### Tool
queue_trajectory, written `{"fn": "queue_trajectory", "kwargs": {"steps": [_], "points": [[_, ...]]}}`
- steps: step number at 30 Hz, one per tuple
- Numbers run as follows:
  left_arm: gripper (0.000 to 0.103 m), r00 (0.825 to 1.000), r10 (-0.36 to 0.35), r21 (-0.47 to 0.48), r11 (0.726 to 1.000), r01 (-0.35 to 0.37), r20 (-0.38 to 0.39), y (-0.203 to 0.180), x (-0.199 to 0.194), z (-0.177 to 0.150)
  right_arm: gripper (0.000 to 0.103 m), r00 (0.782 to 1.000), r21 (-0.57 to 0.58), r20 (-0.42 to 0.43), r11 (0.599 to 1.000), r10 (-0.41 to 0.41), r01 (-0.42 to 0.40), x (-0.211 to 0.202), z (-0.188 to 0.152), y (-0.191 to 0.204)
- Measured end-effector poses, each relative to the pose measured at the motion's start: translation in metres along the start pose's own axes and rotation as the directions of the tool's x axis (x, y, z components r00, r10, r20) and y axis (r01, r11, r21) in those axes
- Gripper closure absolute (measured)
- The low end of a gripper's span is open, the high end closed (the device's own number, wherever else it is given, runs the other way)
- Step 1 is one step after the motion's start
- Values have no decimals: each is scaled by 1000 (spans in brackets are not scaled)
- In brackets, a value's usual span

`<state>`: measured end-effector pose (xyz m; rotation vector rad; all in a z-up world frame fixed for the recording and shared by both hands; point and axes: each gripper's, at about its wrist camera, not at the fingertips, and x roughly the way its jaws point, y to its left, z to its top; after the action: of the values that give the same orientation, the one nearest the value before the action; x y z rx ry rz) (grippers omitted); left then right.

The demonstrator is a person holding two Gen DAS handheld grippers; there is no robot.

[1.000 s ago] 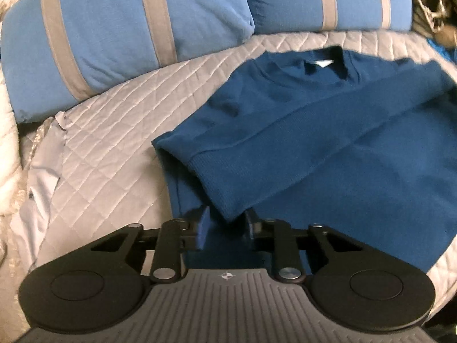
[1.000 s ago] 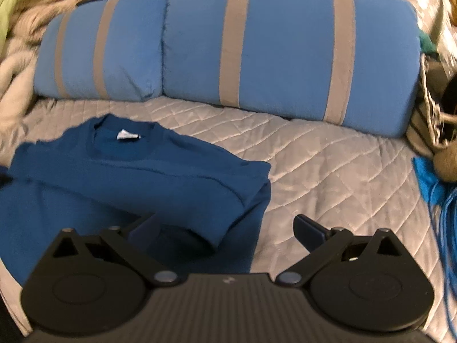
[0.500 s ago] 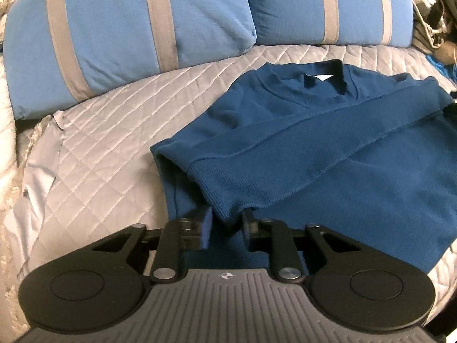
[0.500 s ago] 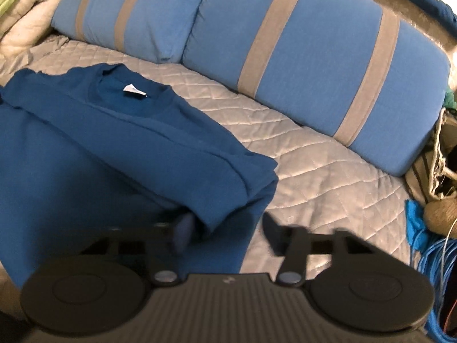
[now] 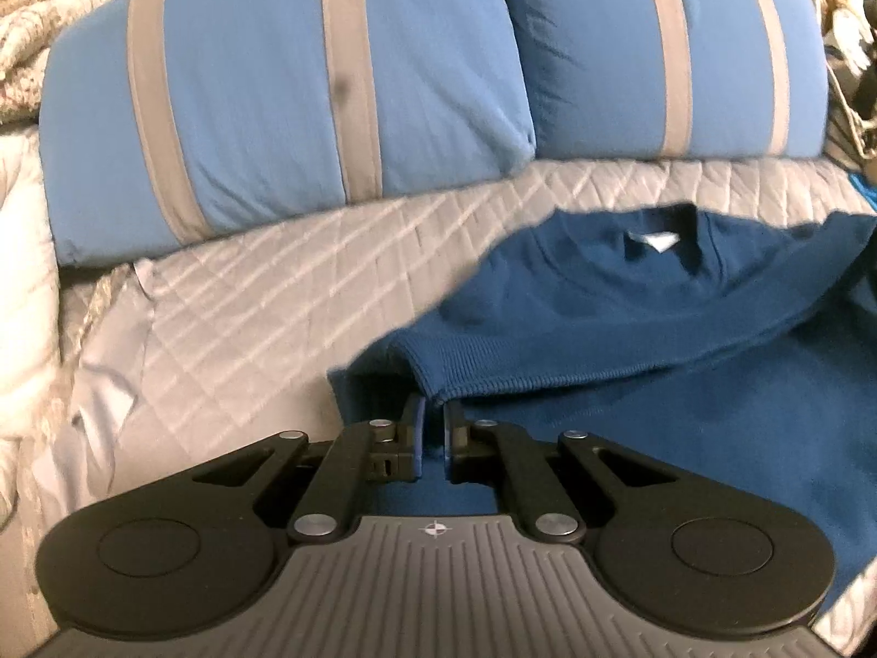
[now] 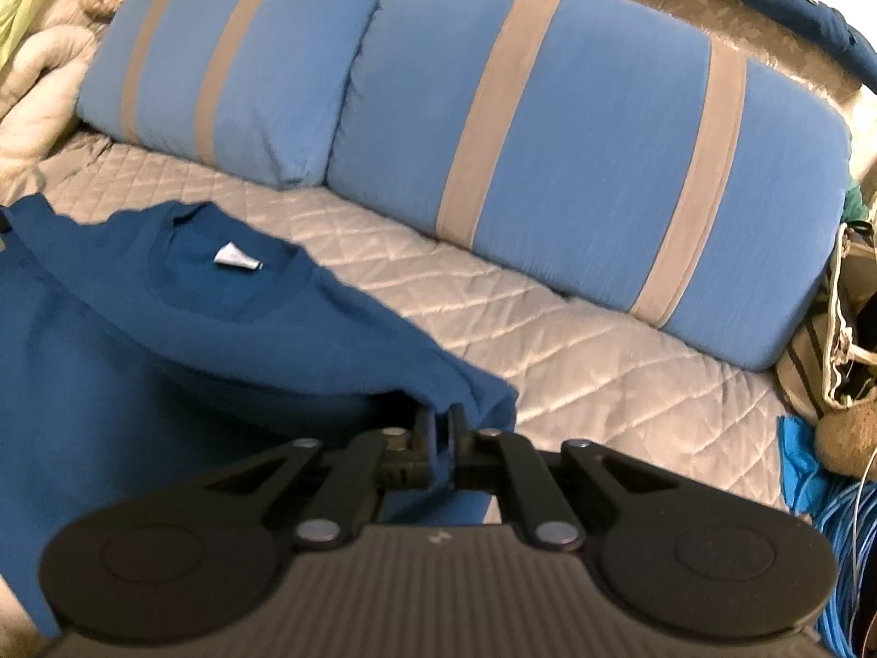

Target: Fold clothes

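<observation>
A dark blue sweater [image 5: 630, 329] lies on a grey quilted bed cover [image 5: 246, 296], its collar with a white label [image 6: 235, 259] towards two blue pillows with grey stripes [image 6: 548, 126], and its sleeves folded across the body. The left claw [image 5: 433, 411] is clamped on the sweater's edge just under a ribbed cuff [image 5: 466, 367]. The right claw [image 6: 443, 419] is pinched tight on the folded cloth at the opposite edge, with tangled blue cord [image 6: 844, 543] beside the bed.
</observation>
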<state>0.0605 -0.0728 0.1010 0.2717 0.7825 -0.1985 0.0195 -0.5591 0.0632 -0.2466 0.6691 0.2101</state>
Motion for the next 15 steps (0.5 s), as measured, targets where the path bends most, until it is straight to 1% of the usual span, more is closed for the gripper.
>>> {"fn": "queue_trajectory", "kwargs": {"steps": [6,15], "points": [[96,999,16,-35,999,-14,31,5,14,22,99,1000,27,5,1000,1,-1,18,22,-8],[96,999,39,-85,996,-37,25,19,52,43,99,1000,90,-18,996,-15,17,65,50,-28]]}}
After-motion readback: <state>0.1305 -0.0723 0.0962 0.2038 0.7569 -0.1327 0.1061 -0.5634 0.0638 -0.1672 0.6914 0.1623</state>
